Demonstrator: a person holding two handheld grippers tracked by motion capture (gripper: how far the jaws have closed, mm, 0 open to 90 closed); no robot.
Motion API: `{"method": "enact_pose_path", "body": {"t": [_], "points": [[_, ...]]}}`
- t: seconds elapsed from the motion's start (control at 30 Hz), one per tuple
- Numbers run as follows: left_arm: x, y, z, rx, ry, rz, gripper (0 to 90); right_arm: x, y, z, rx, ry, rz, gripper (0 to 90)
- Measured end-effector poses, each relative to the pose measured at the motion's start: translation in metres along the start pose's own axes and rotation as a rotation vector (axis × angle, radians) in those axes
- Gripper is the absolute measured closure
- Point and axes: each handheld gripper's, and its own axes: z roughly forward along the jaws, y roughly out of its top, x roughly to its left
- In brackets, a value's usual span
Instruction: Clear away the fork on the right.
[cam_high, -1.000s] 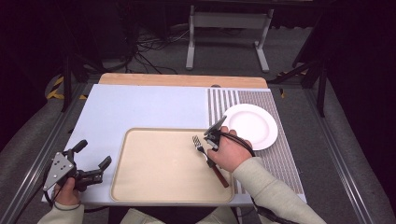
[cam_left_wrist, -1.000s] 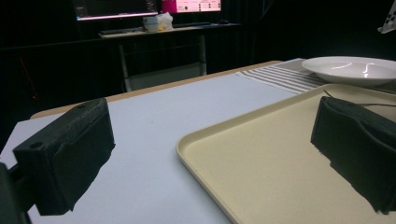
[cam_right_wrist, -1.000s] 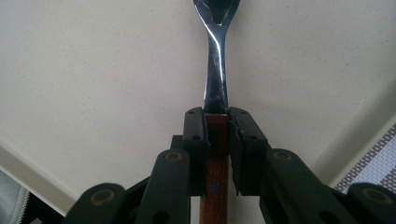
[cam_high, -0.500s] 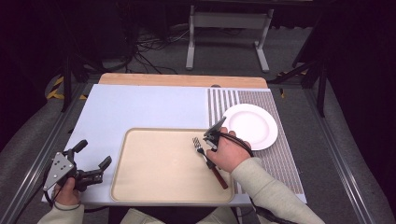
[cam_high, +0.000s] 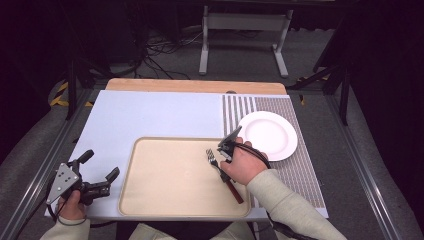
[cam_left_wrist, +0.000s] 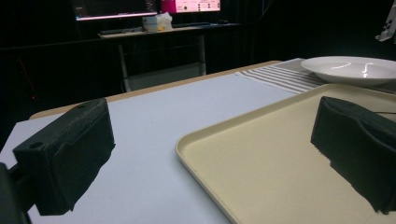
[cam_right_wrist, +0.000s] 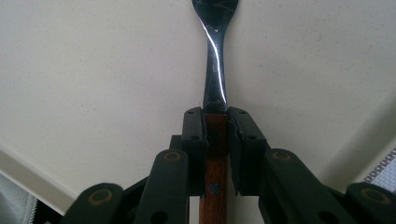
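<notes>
A fork (cam_high: 216, 161) with a reddish wooden handle lies on the right part of a beige tray (cam_high: 170, 195). My right gripper (cam_high: 225, 170) is shut on it; in the right gripper view the two black pads (cam_right_wrist: 194, 140) press the wooden handle (cam_right_wrist: 215, 161) just below the shiny metal neck (cam_right_wrist: 213, 60). A hand covers much of that gripper in the high view. My left gripper (cam_high: 101, 166) rests low beside the tray's left edge, open, with nothing between its fingers (cam_left_wrist: 65, 154). The tray's corner (cam_left_wrist: 196, 144) lies in front of it.
A white plate (cam_high: 267, 135) sits on a striped grey placemat (cam_high: 300, 175) right of the tray, also visible in the left gripper view (cam_left_wrist: 350, 70). A pale blue mat (cam_high: 160, 117) covers the table's left and middle. Dark stands and cables lie beyond the far edge.
</notes>
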Motion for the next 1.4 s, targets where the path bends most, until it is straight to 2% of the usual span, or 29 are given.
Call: {"method": "enact_pose_path", "body": {"t": [0.23,0.4,0.7,0.8,0.9,0.97,1.0,1.03,1.07,1.1,1.17,1.2,1.23,1.3,1.37,1.4], "points": [[0.0,0.0,0.0,-0.001,0.0,-0.003,0.0,0.0,0.0,0.001,-0.002,0.005,-0.006,76.9],[0.0,0.0,0.0,-0.002,-0.001,-0.003,0.0,0.0,0.0,-0.001,-0.019,0.012,-0.024,71.8],[-0.001,0.0,0.0,-0.002,0.001,-0.007,0.0,-0.001,0.0,-0.011,-0.067,0.009,-0.099,60.5],[-0.001,-0.001,0.001,-0.001,-0.001,-0.008,0.0,0.0,0.001,-0.016,-0.126,0.019,-0.146,49.1],[-0.001,-0.001,0.001,-0.001,-0.001,-0.008,0.0,0.002,0.002,-0.019,-0.203,0.04,-0.198,31.2],[0.0,-0.001,0.001,0.002,-0.002,-0.007,0.0,0.003,0.005,-0.02,-0.279,0.062,-0.269,20.2],[0.0,-0.001,0.001,0.001,0.0,-0.009,0.0,0.004,0.006,-0.02,-0.312,0.069,-0.294,17.6],[0.0,-0.001,0.001,0.001,0.0,-0.009,0.0,0.006,0.007,-0.021,-0.341,0.081,-0.317,17.1],[0.0,-0.001,0.001,0.0,0.001,-0.008,0.0,0.006,0.007,-0.021,-0.341,0.081,-0.317,17.1],[0.0,-0.001,0.0,0.0,0.002,-0.007,0.0,0.008,0.009,-0.021,-0.36,0.098,-0.344,16.4],[0.0,-0.001,0.0,-0.001,0.002,-0.007,0.0,0.01,0.01,-0.021,-0.384,0.105,-0.378,16.4],[0.0,-0.001,0.0,-0.001,0.002,-0.007,0.0,0.011,0.012,-0.021,-0.402,0.104,-0.411,16.5],[0.0,-0.001,0.0,0.0,0.001,-0.007,0.0,0.011,0.012,-0.021,-0.402,0.104,-0.411,16.5],[0.0,-0.001,0.0,-0.001,0.001,-0.008,0.0,0.013,0.014,-0.021,-0.434,0.106,-0.462,18.3],[0.0,-0.001,0.0,-0.001,0.001,-0.007,0.0,0.015,0.018,-0.021,-0.464,0.111,-0.542,22.6],[0.0,-0.001,0.001,-0.001,0.0,-0.006,0.0,0.015,0.02,-0.02,-0.472,0.111,-0.561,23.7]]}}
